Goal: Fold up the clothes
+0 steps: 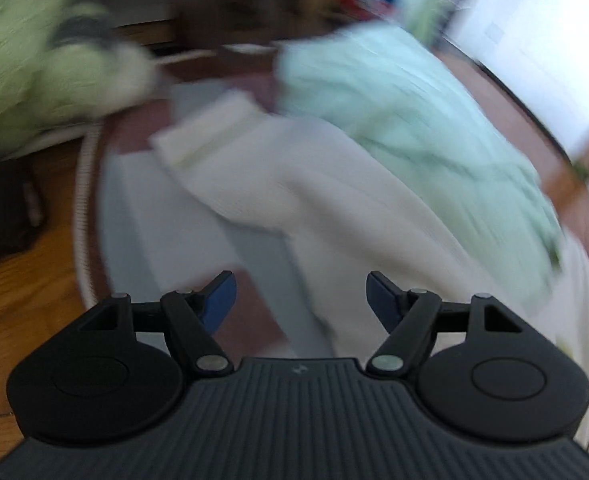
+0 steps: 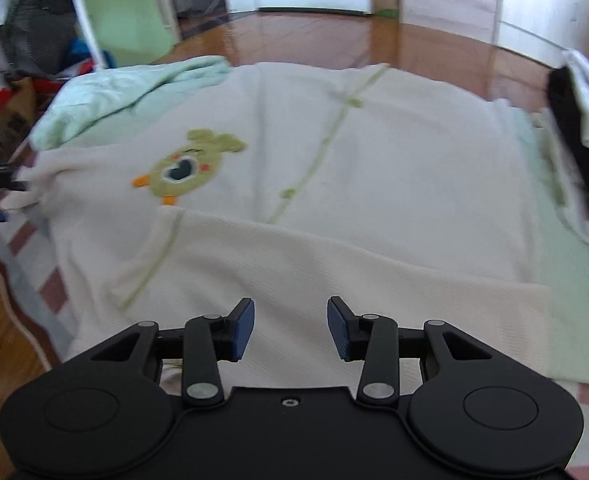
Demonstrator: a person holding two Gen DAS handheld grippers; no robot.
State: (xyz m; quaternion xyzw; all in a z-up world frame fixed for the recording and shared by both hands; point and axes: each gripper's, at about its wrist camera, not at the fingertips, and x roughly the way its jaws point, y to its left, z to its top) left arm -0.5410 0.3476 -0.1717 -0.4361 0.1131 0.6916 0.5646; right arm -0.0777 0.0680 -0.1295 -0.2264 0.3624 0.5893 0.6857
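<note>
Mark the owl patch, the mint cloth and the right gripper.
owl patch (image 2: 182,170): right wrist view, on its belly.
mint cloth (image 2: 106,98): right wrist view, on its crumpled middle.
right gripper (image 2: 290,330): right wrist view, midway between fingertips.

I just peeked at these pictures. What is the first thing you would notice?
The funny green creature patch with orange feet jumps out, sewn left of middle on the cream garment spread flat over the rug. A mint green cloth is bunched at the garment's far left corner. Both the right gripper and the left gripper hang open above the cloth, holding nothing.
</note>
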